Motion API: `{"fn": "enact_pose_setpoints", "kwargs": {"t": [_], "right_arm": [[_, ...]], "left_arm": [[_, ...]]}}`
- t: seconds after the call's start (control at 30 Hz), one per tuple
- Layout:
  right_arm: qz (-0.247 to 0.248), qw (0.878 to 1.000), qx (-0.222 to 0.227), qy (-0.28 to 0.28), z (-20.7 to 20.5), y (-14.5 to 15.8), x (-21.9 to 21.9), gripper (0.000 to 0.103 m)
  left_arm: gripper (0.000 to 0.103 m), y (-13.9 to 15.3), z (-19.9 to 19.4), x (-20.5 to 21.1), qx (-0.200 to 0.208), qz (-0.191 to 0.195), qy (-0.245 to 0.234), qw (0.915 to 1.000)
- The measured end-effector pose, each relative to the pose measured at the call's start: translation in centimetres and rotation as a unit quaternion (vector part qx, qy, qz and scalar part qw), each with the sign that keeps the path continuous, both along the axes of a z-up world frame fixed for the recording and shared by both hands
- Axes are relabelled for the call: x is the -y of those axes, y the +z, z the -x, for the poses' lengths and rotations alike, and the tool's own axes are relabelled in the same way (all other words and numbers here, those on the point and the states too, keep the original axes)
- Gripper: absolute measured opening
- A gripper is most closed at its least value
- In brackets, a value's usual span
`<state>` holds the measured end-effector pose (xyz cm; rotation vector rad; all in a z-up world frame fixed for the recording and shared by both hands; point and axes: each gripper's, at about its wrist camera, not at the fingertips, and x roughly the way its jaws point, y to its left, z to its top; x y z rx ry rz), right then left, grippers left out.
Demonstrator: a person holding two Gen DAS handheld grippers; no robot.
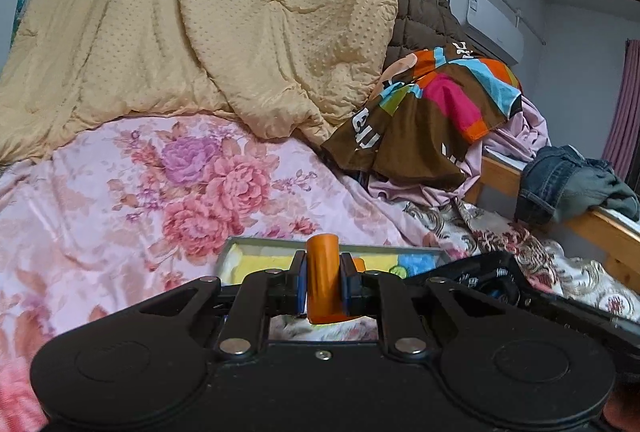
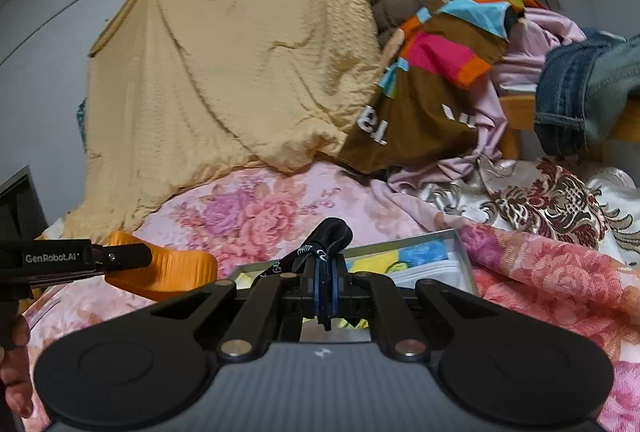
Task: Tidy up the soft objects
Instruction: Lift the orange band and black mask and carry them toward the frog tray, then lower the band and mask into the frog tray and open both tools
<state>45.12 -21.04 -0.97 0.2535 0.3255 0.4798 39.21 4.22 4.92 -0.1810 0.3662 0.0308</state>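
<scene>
My left gripper (image 1: 324, 282) is shut on an orange strap loop (image 1: 324, 276), held above the floral bedspread (image 1: 120, 200). The same orange strap (image 2: 172, 268) shows in the right wrist view, pinched by the left gripper (image 2: 144, 256) at the left. My right gripper (image 2: 326, 286) is shut on a black lanyard with white lettering (image 2: 320, 248), whose loop sticks up past the fingers. A shallow grey-rimmed tray (image 1: 336, 242) with a yellow and blue cloth (image 1: 416, 264) inside lies just beyond both grippers; it also shows in the right wrist view (image 2: 464, 260).
A yellow quilt (image 1: 200, 12) hangs at the back. A brown padded cover (image 1: 424, 12), a multicoloured brown blanket (image 1: 432, 104), pale pink sheets (image 1: 516, 128) and jeans (image 1: 568, 180) on a wooden bed rail (image 1: 612, 232) pile at the right. A brocade cloth (image 2: 552, 200) lies nearby.
</scene>
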Motion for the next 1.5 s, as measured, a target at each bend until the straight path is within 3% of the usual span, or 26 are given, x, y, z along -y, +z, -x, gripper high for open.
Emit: {"fn": "enact_pose_setpoints", "kwargs": {"t": [0.23, 0.6, 0.87, 1.33, 1.5], "right_arm": [[-0.017, 0.999, -0.036, -0.021, -2.8, -1.1, 1.5, 0.006], [-0.026, 0.996, -0.078, -0.027, -5.1, -2.9, 2.1, 0.007], [-0.012, 0.995, -0.09, -0.029, -5.2, -2.9, 1.8, 0.012], [-0.006, 0.994, -0.106, -0.034, -5.3, -3.3, 2.1, 0.017], [-0.005, 0.993, -0.107, -0.038, -5.1, -3.3, 2.4, 0.026]], "left_arm": [[0.017, -1.2, -4.5, 0.4, -0.002, 0.023, 0.014, 0.9996], [0.017, -4.4, -8.1, 3.0, -0.035, 0.01, -0.002, 0.9993], [0.018, -6.2, -8.5, 5.2, -0.048, -0.002, -0.019, 0.9987], [0.024, -6.1, -8.3, 5.6, -0.073, -0.002, -0.018, 0.9972], [0.027, -6.1, -8.2, 5.4, -0.077, 0.007, -0.013, 0.9969]]}}
